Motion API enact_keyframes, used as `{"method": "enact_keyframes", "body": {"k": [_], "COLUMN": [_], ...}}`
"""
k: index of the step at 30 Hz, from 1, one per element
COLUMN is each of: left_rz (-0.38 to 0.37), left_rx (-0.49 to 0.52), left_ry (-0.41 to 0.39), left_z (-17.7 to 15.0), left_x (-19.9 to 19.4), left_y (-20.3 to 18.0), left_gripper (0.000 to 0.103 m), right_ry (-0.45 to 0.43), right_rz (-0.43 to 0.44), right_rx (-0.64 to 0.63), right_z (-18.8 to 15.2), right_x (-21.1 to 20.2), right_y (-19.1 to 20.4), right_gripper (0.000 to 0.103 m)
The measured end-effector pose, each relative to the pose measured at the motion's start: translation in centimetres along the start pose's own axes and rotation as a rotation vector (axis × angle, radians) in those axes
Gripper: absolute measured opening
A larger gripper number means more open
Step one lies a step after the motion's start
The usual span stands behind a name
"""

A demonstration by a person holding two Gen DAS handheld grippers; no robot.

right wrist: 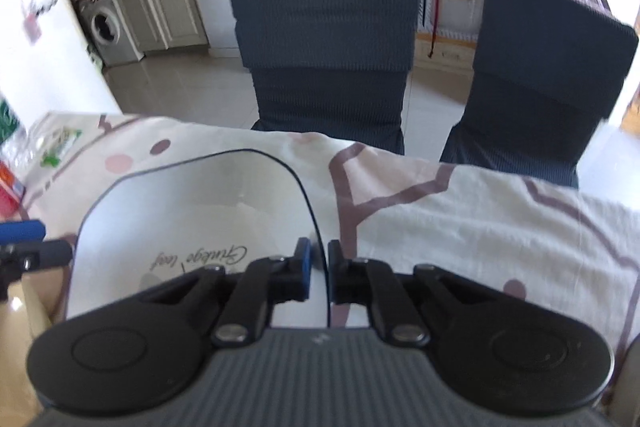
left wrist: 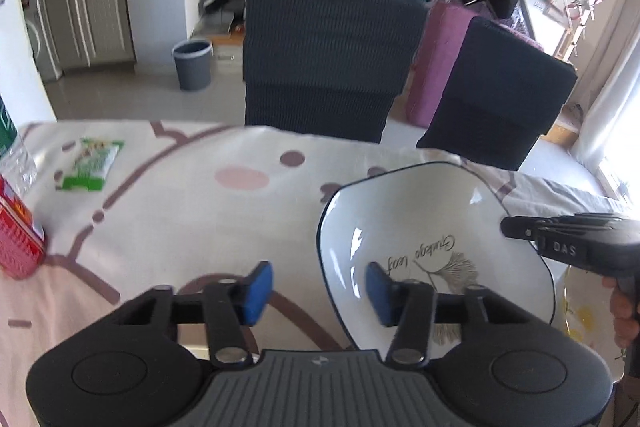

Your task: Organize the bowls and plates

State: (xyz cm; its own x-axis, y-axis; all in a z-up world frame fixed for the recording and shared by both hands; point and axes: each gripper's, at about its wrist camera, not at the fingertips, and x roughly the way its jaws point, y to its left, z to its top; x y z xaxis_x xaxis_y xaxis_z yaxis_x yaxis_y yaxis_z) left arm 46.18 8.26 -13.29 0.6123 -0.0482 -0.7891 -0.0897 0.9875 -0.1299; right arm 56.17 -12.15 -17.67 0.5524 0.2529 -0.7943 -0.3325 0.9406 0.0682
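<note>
Two grippers are working at one white plate [left wrist: 432, 227] with a thin dark rim and a leaf drawing with script on its face, which is sitting near the front edge of a table [left wrist: 192, 227] under a pale cloth patterned with pink dots and brown lines. On the plate's right side, the right gripper [right wrist: 319, 271] is pinching the rim: its fingers [right wrist: 303, 267] are standing almost together, with the rim's thin edge running between the blue pads, one pad over the plate's face and the other just outside it. On the plate's left side, the left gripper [left wrist: 320, 293] is standing partly open; its right finger [left wrist: 380, 293] is lying over the plate's near left rim, while its other finger is hanging over the cloth beside the plate, and I cannot tell whether either pad is touching the plate. Left of the plate, well apart from it, a green snack packet [left wrist: 90, 165] is lying on the cloth, and a red basket [left wrist: 18, 239] is standing at the table's left edge. Beyond the plate, two dark-covered chairs [right wrist: 326, 39] are facing the table's far side.
</note>
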Motion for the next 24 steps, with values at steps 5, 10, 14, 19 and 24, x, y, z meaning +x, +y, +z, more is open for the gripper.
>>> {"method": "enact_keyframes", "body": {"k": [5,10,14,19,24], "left_rz": [-0.034,-0.050,-0.032,-0.039,-0.104], "left_rx": [-0.047,-0.031,-0.036,-0.061,-0.038], "left_ry": [0.101,0.123,0.073,0.014,0.042], "left_z": [0.0,0.0,0.5,1.3,1.0], "left_x": [1.6,2.3,3.1,4.2,4.2], "left_y": [0.5,0.0,-0.2,0.2,0.9], "left_gripper": [0.018,0.009,0.009,0.009,0.012], "right_ry": [0.025,0.040,0.038,0.030,0.028], "right_rz": [-0.006,-0.007,-0.019,-0.018,0.039], "right_rx": [-0.012,-0.017,-0.013,0.040,0.115], "right_z": [-0.3,-1.0,-1.6,-2.3,-2.6], "right_x": [-0.4,-1.1,-1.6,-2.0,-2.2], "right_y": [0.3,0.5,0.6,0.7,-0.6], "right_gripper": [0.009,0.009,0.009,0.009,0.009]}}
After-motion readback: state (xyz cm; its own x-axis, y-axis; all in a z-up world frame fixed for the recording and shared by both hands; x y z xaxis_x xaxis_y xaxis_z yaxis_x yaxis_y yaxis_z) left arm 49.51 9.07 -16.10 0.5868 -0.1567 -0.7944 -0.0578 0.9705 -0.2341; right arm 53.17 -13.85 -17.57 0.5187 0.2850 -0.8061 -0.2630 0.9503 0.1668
